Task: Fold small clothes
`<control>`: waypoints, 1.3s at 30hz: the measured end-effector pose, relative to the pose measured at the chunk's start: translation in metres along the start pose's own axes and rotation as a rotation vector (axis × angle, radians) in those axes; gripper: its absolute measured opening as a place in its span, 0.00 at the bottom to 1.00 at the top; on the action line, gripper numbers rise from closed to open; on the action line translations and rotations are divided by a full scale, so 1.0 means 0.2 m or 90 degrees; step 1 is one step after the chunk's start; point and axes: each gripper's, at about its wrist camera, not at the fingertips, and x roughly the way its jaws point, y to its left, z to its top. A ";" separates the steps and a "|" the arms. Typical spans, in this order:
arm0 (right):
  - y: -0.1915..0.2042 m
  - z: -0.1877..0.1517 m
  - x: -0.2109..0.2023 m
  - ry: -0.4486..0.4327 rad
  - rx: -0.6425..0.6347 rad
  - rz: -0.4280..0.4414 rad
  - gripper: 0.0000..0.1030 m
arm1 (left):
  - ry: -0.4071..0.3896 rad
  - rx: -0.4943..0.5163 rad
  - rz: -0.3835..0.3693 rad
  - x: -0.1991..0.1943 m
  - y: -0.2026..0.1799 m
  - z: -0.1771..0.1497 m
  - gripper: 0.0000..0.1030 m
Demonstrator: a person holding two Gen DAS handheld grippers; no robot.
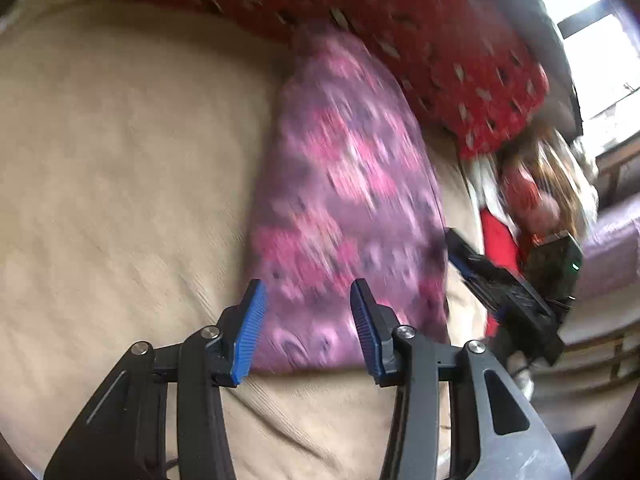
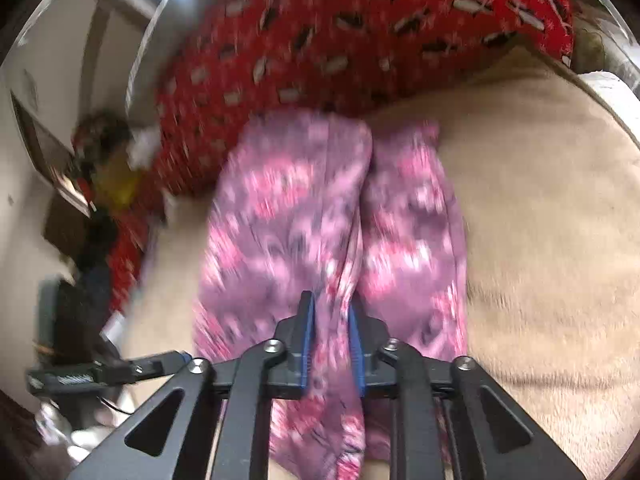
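A purple garment with a pink flower print (image 1: 348, 184) lies in a long folded strip on the beige blanket (image 1: 120, 160). My left gripper (image 1: 308, 286) hovers over its near end, jaws open, nothing pinched between the blue pads. In the right wrist view the same garment (image 2: 280, 208) shows two lengthwise halves meeting at a raised crease. My right gripper (image 2: 330, 304) is shut on that bunched crease at the near end, and cloth drapes back over the fingers. From the left wrist view the right gripper (image 1: 460, 252) sits at the garment's right edge. Both views are blurred.
A red quilt with pale and dark dashes (image 1: 420, 40) (image 2: 320, 40) lies along the far side of the blanket (image 2: 540, 220), touching the garment's far end. A heap of mixed clothes (image 1: 520, 192) (image 2: 112, 168) sits off the bed's side. Bright window (image 1: 600, 60) beyond.
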 end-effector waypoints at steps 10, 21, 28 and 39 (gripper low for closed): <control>0.00 0.22 0.26 0.014 0.044 0.000 0.12 | 0.009 0.041 0.101 0.14 0.02 0.09 0.41; 0.06 0.35 0.12 -0.073 -0.056 -0.081 0.11 | 0.019 0.075 0.080 0.22 -0.07 0.13 0.59; -0.13 0.30 0.17 -0.031 0.042 -0.057 0.18 | -0.021 0.071 0.031 0.07 -0.05 0.14 0.59; -0.05 0.11 -0.08 -0.050 -0.018 -0.012 0.07 | 0.058 0.026 0.034 0.23 0.03 0.03 0.60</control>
